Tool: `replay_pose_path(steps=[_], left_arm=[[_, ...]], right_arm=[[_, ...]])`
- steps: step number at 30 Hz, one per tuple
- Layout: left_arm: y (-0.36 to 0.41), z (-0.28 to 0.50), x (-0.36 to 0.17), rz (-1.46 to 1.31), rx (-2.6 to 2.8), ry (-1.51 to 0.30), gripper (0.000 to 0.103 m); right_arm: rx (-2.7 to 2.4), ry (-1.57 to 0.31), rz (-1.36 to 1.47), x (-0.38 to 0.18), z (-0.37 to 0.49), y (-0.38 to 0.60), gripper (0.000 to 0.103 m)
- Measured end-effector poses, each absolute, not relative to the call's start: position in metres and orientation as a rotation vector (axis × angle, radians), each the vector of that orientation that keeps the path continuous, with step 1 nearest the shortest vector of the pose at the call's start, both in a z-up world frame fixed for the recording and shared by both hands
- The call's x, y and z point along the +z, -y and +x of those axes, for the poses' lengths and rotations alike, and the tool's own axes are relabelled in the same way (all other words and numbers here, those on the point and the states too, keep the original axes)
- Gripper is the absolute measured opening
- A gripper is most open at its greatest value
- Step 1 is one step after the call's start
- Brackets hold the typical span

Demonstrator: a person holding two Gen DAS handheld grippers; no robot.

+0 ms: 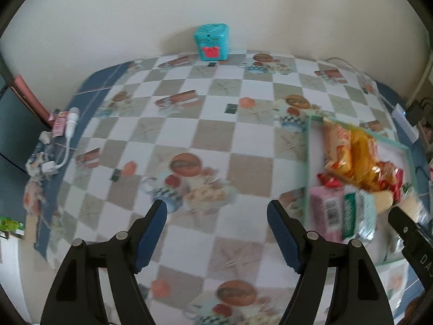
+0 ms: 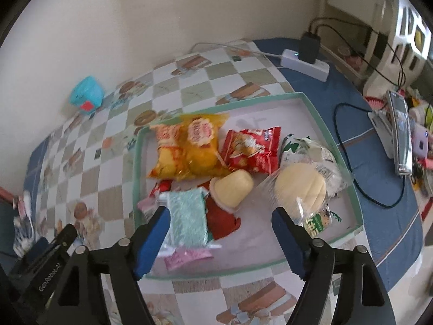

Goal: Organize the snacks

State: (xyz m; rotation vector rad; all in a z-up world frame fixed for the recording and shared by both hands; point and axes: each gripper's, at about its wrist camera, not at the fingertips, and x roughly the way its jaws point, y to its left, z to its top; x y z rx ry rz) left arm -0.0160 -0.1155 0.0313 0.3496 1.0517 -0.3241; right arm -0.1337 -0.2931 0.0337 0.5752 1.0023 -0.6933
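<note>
Both grippers empty, jaws apart: right gripper (image 2: 220, 233) over the green-rimmed tray (image 2: 335, 146) holding the snacks at frame centre, left gripper (image 1: 216, 227) over bare table (image 1: 189, 132); advise descending squarely on the mint wafer packet (image 2: 186, 219), avoiding neighbouring jelly cup (image 2: 234, 189).

Background clutter around a checkered, picture-printed surface (image 1: 216, 140) against a cream wall (image 1: 189, 5).

Teal box (image 1: 211, 42) with a red label standing at the far edge, touching the wall; two small dark squares (image 1: 230, 108) lying flat on the cloth, well apart. At the left edge, white microphone-shaped gadget (image 1: 72, 119) with its cord, beside a pink packet (image 1: 59, 126). On the right, white power strip (image 2: 305, 63) with a black adapter (image 2: 310, 46) plugged in and black cables (image 2: 349, 162) trailing over the blue border; upright phone on a stand (image 2: 400, 132); further items beyond, too blurred to identify.
</note>
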Motion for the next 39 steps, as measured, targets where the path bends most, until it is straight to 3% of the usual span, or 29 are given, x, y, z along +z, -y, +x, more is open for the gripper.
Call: replay_pose_path(steps=[4,17,21,39], left_arm=[[0.099,-0.026,0.032,0.352,-0.32,-1.04,0.077],[0.068,-0.045,0.029,0.335,-0.337,-1.031,0.08],[0.065,-0.043,0.029,0.316,-0.338,-1.032,0.092],[0.052,-0.033,0.033,0.238,-0.304,-1.042,0.092]], right_arm=[[-0.67,-0.969,0.548,0.036,-0.139,0.274,0.103],[-0.674,-0.929,0.506,0.042,-0.151,0.246,0.103],[-0.668,-0.934,0.492,0.042,-0.15,0.244,0.103],[-0.676,-0.98,0.462,0.035,-0.144,0.242,0.103]])
